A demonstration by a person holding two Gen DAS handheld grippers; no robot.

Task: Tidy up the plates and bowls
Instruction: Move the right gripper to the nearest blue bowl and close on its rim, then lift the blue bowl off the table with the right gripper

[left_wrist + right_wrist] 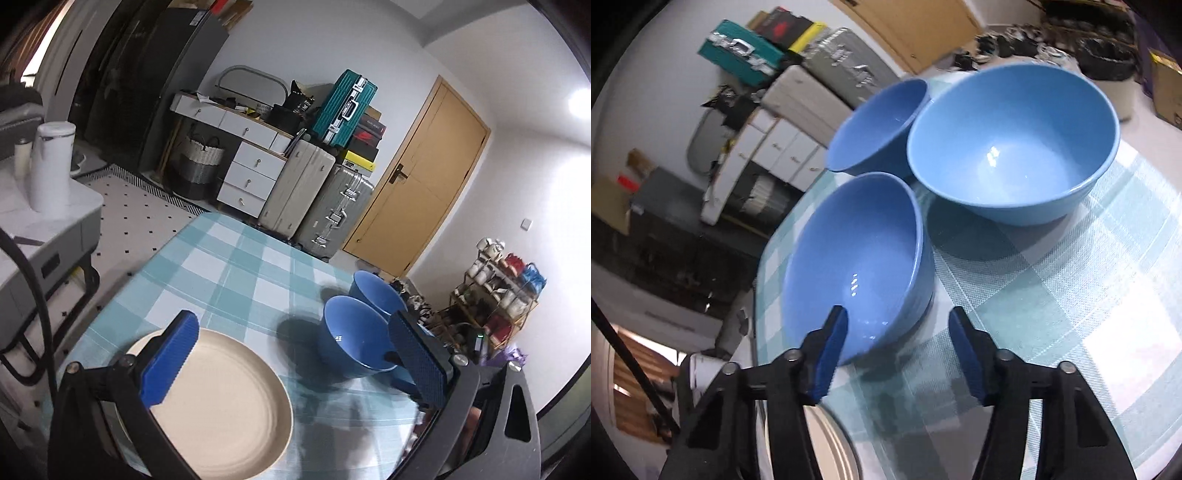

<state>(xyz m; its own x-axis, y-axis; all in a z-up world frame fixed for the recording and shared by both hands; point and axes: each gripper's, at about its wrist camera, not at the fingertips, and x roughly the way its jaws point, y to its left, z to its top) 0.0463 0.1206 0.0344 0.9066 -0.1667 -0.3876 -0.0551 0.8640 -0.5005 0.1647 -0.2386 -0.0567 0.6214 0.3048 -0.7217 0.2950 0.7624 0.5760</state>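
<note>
The nearest blue bowl is being grasped — right hand-held gripper straddles its rim, not yet clenched; next — close and lift.

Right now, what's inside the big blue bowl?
Nothing shows inside the big blue bowl; its smooth bottom only reflects light. Its near wall hides a strip of the inside. What lies under it on the checked tablecloth cannot be seen.

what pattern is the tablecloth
A pale teal and white check; the tablecloth shows best in the left wrist view.
</note>
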